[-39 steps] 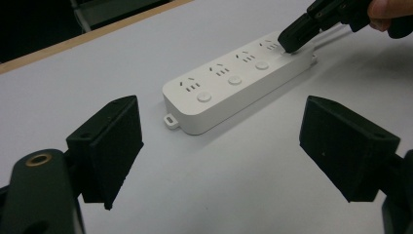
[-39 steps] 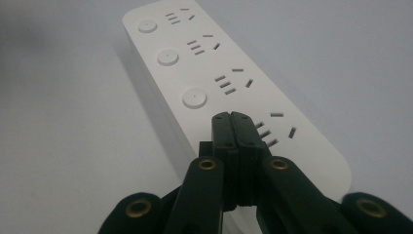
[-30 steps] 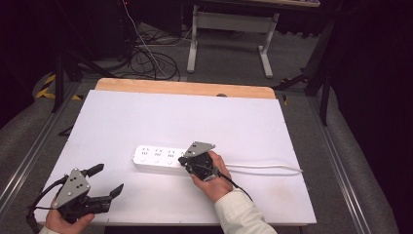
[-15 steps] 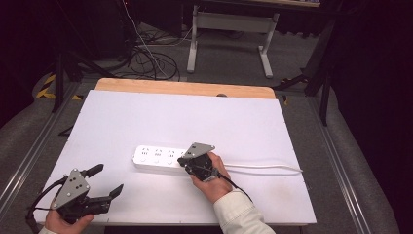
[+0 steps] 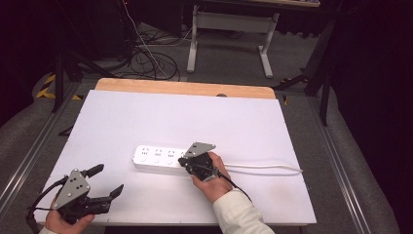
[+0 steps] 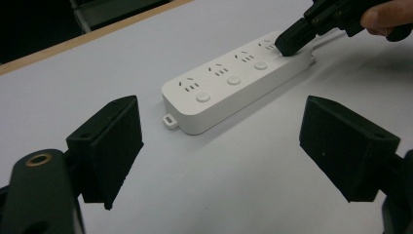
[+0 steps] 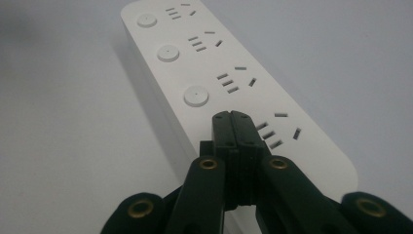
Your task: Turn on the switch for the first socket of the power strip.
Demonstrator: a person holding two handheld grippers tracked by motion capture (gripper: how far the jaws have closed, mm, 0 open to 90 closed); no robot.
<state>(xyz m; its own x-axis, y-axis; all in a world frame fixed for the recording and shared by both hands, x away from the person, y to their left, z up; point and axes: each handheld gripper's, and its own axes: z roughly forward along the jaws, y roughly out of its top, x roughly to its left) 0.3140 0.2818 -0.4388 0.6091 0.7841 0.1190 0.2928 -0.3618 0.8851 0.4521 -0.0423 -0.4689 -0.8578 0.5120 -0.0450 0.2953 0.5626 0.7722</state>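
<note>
A white table [image 5: 146,117] holds a power strip [image 5: 158,157] near its middle. The right gripper [image 5: 184,161], jaws pressed together, tips on the strip's cord end. The left gripper [image 5: 108,181] waits wide apart near the front left corner.

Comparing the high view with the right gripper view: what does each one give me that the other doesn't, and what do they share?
High view alone: the left gripper, jaws open, hovering near the white table's front left corner; the strip's white cable trailing right; the wooden far edge and the floor beyond.

Right gripper view alone: the round white buttons and slot groups up close, with the shut black jaws meeting on the strip's top where the fourth button would sit, beside the nearest slots.

Both: the white four-socket power strip and the right gripper at its cable end.
</note>
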